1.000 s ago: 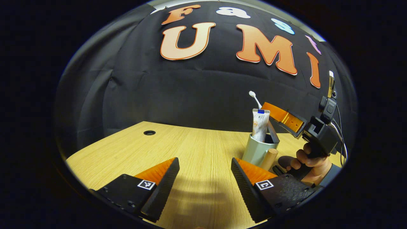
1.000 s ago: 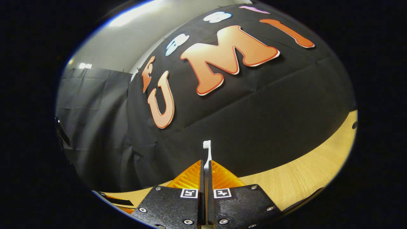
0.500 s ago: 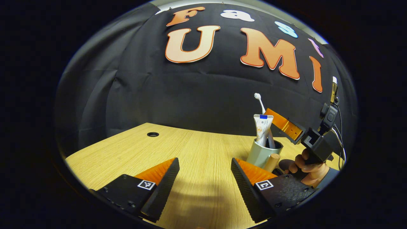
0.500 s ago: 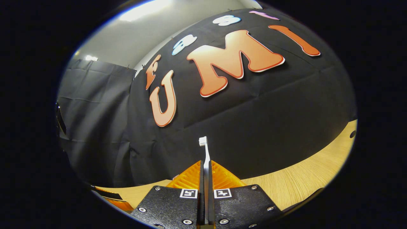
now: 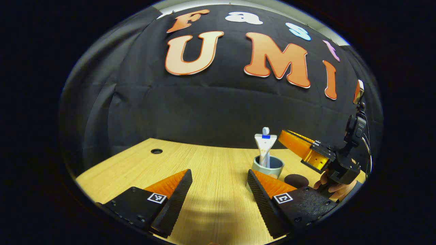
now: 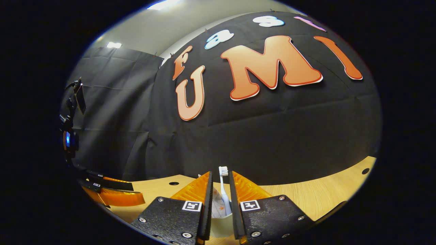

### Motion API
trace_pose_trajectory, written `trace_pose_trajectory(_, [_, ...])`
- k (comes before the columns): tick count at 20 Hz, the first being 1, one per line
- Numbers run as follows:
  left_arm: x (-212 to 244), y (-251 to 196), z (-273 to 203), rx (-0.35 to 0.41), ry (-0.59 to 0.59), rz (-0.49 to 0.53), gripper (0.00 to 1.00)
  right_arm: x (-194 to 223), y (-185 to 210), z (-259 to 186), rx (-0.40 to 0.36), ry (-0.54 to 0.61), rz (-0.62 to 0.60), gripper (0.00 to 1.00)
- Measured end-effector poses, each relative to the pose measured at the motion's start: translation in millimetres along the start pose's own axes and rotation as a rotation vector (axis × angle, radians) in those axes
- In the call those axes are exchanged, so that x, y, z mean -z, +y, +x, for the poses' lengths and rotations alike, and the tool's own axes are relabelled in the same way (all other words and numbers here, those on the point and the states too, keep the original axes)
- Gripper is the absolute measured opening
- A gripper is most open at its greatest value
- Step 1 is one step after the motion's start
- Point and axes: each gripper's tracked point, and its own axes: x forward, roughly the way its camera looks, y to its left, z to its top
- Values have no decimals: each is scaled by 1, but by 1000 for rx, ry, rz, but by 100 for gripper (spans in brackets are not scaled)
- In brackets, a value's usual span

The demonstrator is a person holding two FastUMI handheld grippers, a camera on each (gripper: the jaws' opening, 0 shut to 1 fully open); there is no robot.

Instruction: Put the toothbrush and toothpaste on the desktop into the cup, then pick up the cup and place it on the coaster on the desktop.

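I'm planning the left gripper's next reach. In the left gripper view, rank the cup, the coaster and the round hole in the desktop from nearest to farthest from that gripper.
1. cup, just beyond the left gripper, to its right.
2. coaster, dark disc farther right, beside the cup.
3. hole, far back left on the desktop.

A: What do the gripper bodies look like?
B: The left gripper (image 5: 218, 190) has textured black plates, each with a small square black-and-white marker. The right gripper (image 6: 220, 204) has the same, plus round silver screws.

A: And lower right in the left gripper view?
B: A hand (image 5: 332, 187), a grey sleeve edge, black cables above.
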Motion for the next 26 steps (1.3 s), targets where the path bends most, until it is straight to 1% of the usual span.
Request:
trace_pose_trajectory(1, [-9, -10, -3, 18, 1, 23, 98, -6, -2, -7, -1, 11, -8, 32])
trace_pose_trajectory(2, [-16, -19, -4, 40, 9, 43, 98, -13, -4, -17, -3, 15, -16, 36])
trace_pose_trajectory(3, [-21, -30, -3, 66, 24, 59, 98, -21, -9, -25, 5, 10, -23, 43])
trace_pose_trajectory(5, [-26, -48, 4, 118, 70, 76, 97, -31, -18, -40, 18, 19, -31, 51])
trace_pose_trajectory(8, [-15, -70, 17, 179, 198, 107, 98, -40, -28, -66, 30, 54, -46, 60])
trace_pose_trajectory(9, [-9, -78, 20, 200, 254, 112, 97, -43, -33, -74, 37, 66, -58, 66])
trace_pose_trajectory(10, [-1, -84, 23, 223, 321, 125, 98, -47, -38, -83, 44, 73, -66, 69])
trace_pose_trajectory(11, [6, -87, 26, 235, 382, 143, 98, -51, -42, -93, 50, 77, -76, 75])
trace_pose_trajectory(13, [15, -90, 32, 255, 500, 161, 98, -61, -52, -110, 64, 73, -100, 79])
trace_pose_trajectory(16, [23, -87, 29, 287, 681, 167, 98, -75, -70, -137, 97, 76, -138, 81])
trace_pose_trajectory(20, [26, -86, 28, 267, 846, 281, 98, -91, -91, -168, 137, 68, -126, 84])
trace_pose_trajectory(22, [25, -85, 29, 255, 903, 341, 97, -92, -95, -178, 149, 65, -108, 84])
trace_pose_trajectory(24, [22, -89, 26, 243, 950, 392, 90, -93, -99, -186, 163, 65, -115, 84])
trace_pose_trajectory(25, [22, -91, 23, 233, 984, 415, 81, -91, -99, -190, 170, 69, -122, 84])
trace_pose_trajectory(26, [25, -94, 21, 222, 1000, 432, 65, -90, -98, -194, 170, 71, -123, 84])
